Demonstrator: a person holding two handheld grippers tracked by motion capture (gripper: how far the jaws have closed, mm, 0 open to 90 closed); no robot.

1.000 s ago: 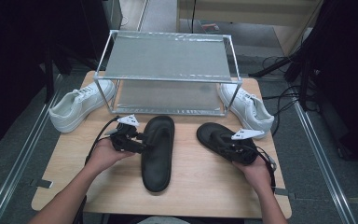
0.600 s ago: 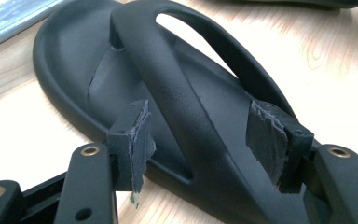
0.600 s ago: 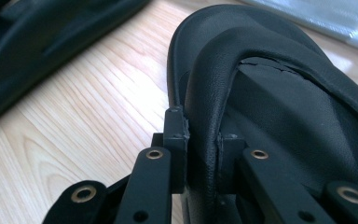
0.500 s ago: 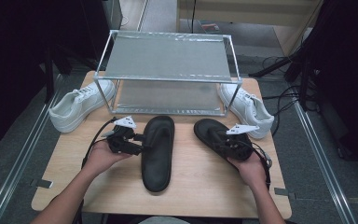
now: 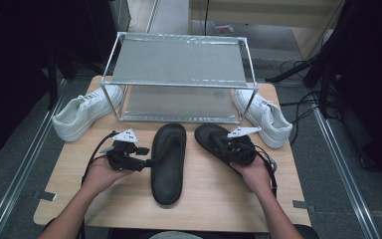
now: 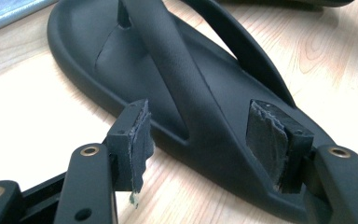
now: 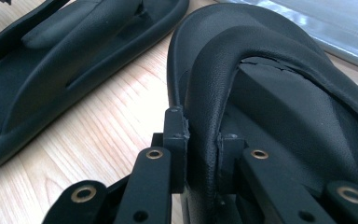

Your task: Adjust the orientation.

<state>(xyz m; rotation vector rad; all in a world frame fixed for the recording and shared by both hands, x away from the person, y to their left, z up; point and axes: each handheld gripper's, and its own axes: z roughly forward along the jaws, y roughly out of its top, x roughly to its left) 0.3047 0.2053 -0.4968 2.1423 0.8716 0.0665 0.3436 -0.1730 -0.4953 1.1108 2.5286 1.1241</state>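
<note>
Black foam pads (image 6: 139, 140) of the left gripper (image 5: 142, 162) spread wide on either side of a black flip-flop's (image 5: 168, 160) near edge and strap, neither pad pressing in the left gripper view. Same flip-flop flat on the wooden table (image 5: 219, 199), toe toward the rack, lying lengthwise at mid-table. Left hand (image 5: 104, 172) behind that gripper, low on the table's left.

Right gripper (image 7: 203, 135) clamped on the strap of a second black flip-flop (image 5: 224, 143), jaws drawn close with the strap pinched between them. That flip-flop just right of the first, angled, heel end under the right hand (image 5: 252, 169).

Farther back, a metal two-shelf rack (image 5: 179, 79) standing across the table's far half. White sneaker (image 5: 82, 112) left of the rack, hanging partly past the table edge; another white sneaker (image 5: 264, 115) right of it.
</note>
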